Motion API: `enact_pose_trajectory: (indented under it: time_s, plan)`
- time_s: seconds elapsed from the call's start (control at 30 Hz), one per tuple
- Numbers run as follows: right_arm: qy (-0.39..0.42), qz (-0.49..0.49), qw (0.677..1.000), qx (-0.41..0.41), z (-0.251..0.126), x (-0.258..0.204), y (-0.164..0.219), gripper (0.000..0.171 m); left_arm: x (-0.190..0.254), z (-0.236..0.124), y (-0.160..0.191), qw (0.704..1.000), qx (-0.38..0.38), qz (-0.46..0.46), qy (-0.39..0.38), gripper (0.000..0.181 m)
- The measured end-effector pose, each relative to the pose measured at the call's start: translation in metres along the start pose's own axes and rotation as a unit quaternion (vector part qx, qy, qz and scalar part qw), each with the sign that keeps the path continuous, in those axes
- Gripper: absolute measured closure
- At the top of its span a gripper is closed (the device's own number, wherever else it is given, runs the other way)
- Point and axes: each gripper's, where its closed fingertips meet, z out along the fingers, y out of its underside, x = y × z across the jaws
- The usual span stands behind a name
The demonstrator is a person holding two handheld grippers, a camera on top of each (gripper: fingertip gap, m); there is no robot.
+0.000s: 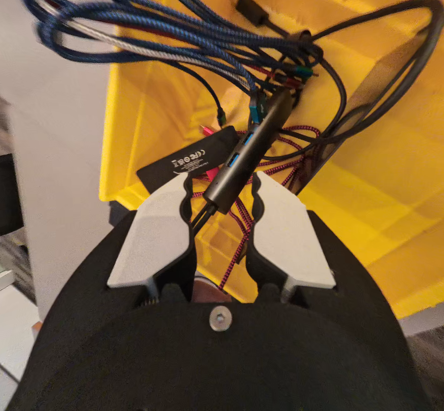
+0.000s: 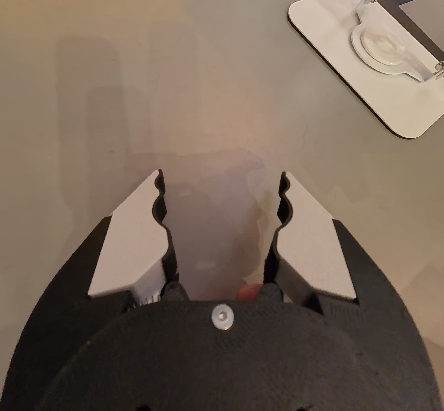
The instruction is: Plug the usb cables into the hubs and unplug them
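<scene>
Left wrist view: the left gripper (image 1: 222, 178) occupies the lower centre of the frame, its two white fingers (image 1: 156, 231) parted with a clear gap between them, grasping nothing. Just beyond the fingertips, a grey USB hub (image 1: 242, 157) runs diagonally from lower centre toward the upper right, showing blue ports along one side; its lower end lies between the fingertips in the picture, but contact with either finger cannot be determined. A black flat hub (image 1: 189, 157) with printed markings lies to its left, partly behind the left fingertip. A bundle of blue braided cables (image 1: 149, 29) sweeps from the upper left toward the centre, ending in coloured plugs near the grey hub's far end. Red-and-black braided cables (image 1: 242, 229) trail below and to the right of the hub, and black cables (image 1: 389, 92) loop at the upper right. All of these sit in or over a yellow bin (image 1: 360, 207) filling the right and centre.

Right wrist view: the right gripper (image 2: 222, 171) is spread wide and empty above a plain grey tabletop (image 2: 168, 75). A white stand base (image 2: 336, 51) occupies the upper right corner.
</scene>
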Motion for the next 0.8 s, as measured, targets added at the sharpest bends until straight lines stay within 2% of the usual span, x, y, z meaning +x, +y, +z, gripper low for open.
enact_pose_trajectory:
  time_s: [0.07, 0.13, 0.3, 0.47, 0.8]
  plan:
    - [-0.003, 0.003, 1.0, -0.001, 0.0, 0.0, 0.0, 0.078, 0.005, 0.009, 0.007, 0.999, -0.023, 0.009, 0.041, 0.136]
    - [-0.006, 0.007, 1.0, -0.003, 0.001, 0.0, 0.001, 0.078, 0.011, 0.013, 0.013, 0.996, -0.046, 0.017, 0.072, 0.146]
    - [-0.012, 0.012, 1.0, -0.005, 0.001, 0.0, 0.001, 0.079, 0.009, 0.002, 0.013, 0.995, -0.045, 0.034, 0.079, 0.162]
    - [-0.015, 0.012, 1.0, -0.006, 0.002, 0.0, 0.001, 0.079, -0.008, -0.029, 0.01, 0.998, -0.037, 0.049, 0.022, 0.163]
    - [-0.012, 0.005, 1.0, -0.002, 0.001, -0.001, 0.001, 0.08, -0.044, -0.116, -0.002, 0.996, 0.021, 0.042, -0.078, 0.164]
